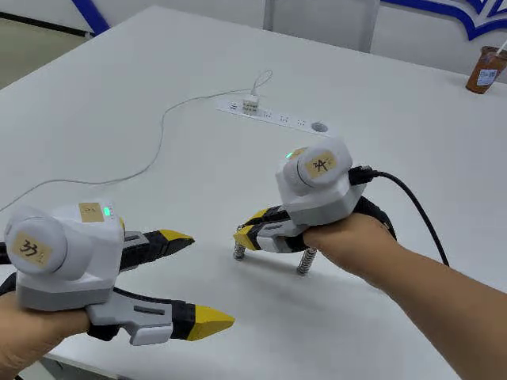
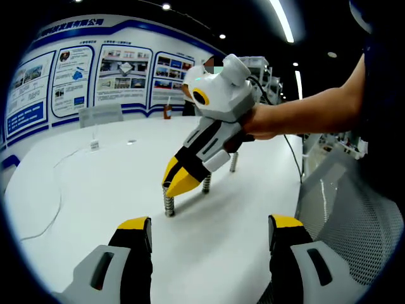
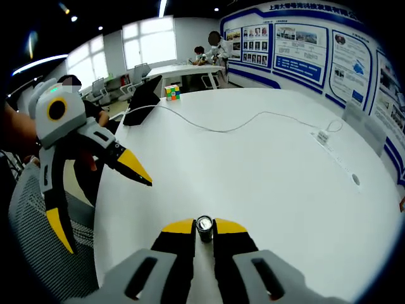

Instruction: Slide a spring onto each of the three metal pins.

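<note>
White tabletop (image 1: pixel 372 150) carried upright pins (image 2: pixel 206 183); right gripper (image 1: pixel 244 236) clamped one vertical spring (image 2: pixel 169 204) from directly above, left gripper (image 2: pixel 210 223) open, farther off.

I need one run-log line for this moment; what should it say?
left claw: open, holding nothing | right claw: shut on top of spring | second spring, third spring: upright on table

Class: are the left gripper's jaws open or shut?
Open. The left gripper has its two yellow-tipped jaws wide apart, holding nothing.
</note>
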Action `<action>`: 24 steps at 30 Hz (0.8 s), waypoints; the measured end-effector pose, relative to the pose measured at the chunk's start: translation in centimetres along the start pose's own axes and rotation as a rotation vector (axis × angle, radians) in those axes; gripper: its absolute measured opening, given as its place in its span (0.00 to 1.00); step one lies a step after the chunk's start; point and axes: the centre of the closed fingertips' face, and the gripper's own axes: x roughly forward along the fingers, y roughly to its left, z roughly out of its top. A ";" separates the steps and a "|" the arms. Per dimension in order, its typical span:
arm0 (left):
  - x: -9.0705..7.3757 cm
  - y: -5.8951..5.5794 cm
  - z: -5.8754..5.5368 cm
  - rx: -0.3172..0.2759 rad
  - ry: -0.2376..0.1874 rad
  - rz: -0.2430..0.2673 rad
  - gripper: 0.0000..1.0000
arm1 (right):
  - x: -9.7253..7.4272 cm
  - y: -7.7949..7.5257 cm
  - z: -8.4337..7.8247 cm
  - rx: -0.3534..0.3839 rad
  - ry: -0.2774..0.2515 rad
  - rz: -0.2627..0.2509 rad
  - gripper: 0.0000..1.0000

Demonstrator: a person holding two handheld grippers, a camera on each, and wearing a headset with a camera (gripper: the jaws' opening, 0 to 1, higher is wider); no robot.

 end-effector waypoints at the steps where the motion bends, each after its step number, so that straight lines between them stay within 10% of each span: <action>1: 0.0 0.0 0.0 0.000 0.001 0.000 0.77 | 0.0 0.0 -0.1 -0.001 0.002 0.000 0.12; 24: -0.1 0.2 0.1 -0.003 -0.001 0.004 0.77 | 0.5 0.0 -0.7 -0.006 0.030 0.005 0.13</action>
